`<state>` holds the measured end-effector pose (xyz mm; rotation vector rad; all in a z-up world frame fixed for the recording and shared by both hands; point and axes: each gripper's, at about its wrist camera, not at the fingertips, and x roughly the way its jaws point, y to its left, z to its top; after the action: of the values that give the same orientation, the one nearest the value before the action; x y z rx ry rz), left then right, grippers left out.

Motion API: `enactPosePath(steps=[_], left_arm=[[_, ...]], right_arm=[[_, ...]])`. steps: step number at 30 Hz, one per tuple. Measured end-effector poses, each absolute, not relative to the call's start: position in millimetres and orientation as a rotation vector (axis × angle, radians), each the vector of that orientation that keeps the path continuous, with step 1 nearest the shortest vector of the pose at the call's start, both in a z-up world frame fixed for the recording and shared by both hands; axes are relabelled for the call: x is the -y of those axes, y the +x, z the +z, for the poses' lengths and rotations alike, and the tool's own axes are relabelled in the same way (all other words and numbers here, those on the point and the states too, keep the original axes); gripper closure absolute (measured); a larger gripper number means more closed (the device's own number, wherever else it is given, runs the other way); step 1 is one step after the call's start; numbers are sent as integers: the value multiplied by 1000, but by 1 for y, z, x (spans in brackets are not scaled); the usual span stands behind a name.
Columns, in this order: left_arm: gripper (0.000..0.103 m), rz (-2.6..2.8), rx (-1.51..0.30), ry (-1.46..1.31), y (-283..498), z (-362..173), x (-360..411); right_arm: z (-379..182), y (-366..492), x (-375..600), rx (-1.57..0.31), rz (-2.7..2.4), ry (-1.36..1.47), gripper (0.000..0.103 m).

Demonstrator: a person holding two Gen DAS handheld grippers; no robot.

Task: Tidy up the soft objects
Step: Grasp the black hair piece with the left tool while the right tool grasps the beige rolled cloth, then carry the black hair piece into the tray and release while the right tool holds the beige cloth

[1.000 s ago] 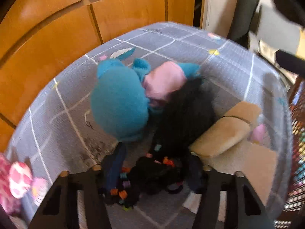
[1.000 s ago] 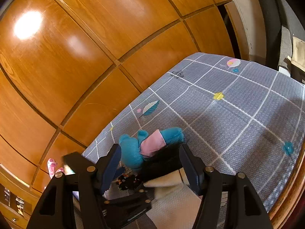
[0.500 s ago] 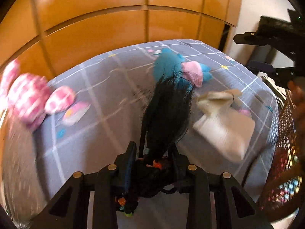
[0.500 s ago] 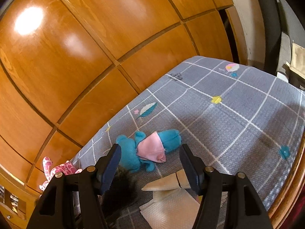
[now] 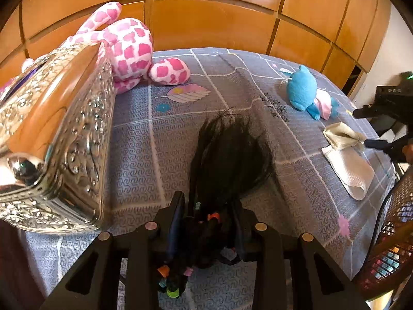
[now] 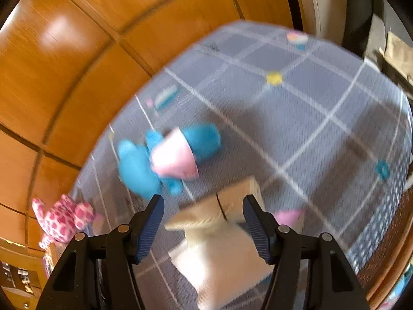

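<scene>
the left claw (image 5: 209, 222) is clenched on a black hairpiece (image 5: 229, 155) with small coloured bands at its root; its jaws have just been closing, and the dark strands fan out ahead over the grey checked bed cover (image 5: 155, 134). close on the left of that view stands an ornate silver box (image 5: 64, 139) with an orange inside, and the hairpiece looks headed there, though it is not yet in it. a pink spotted plush (image 5: 129, 49) lies just behind the box. the right claw (image 6: 204, 222) hangs released, jaws apart and holding nothing, above a cream folded cloth item (image 6: 222, 232) that lies flat on the cover; the right wrist view is blurred, so whether a pad brushes the cloth cannot be told. a blue plush with a pink garment (image 6: 165, 157) lies on the cover near the cloth and apart from it. judged from this, the sorting is at an early stage: one soft thing is in hand, none visibly stowed, and the cloth, the blue plush and perhaps the pink plush remain.
</scene>
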<state>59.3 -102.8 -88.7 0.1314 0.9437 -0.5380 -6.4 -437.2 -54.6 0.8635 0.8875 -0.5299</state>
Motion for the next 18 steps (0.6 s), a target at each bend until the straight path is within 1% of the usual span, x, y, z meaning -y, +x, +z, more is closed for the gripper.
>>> enactPosePath(steps=[2,8,9,10,11,12,13,14,18], left_arm=[[67,-542,-929,136,57,-89,101],[66,-544,-886,156,51,-91,101],[66,-543,-878,157,50,-91,101],[66,-543,-871,159,49,-92,101],[66,-541,-863,164,48,-92,101],[67,-539,-861,168,48,-93,103],[67,-537,-864,168,47,-92,103],[68,-536,-874,163,49,-91,103],[71,-572,-901,104,53,-75,100]], right_arm=[[-66,-5,436,-931,-525,931,39],[-94,2,453,-937,-611,1058,39],[-100,8,455,-954,-619,1059,37],[-103,14,458,-962,-621,1047,38],[-101,22,457,-972,-632,976,51],[-98,27,455,-986,-639,917,74],[-96,33,451,-995,-611,873,75],[-95,38,446,-1010,-581,843,78],[-93,53,427,-1067,-501,713,78]])
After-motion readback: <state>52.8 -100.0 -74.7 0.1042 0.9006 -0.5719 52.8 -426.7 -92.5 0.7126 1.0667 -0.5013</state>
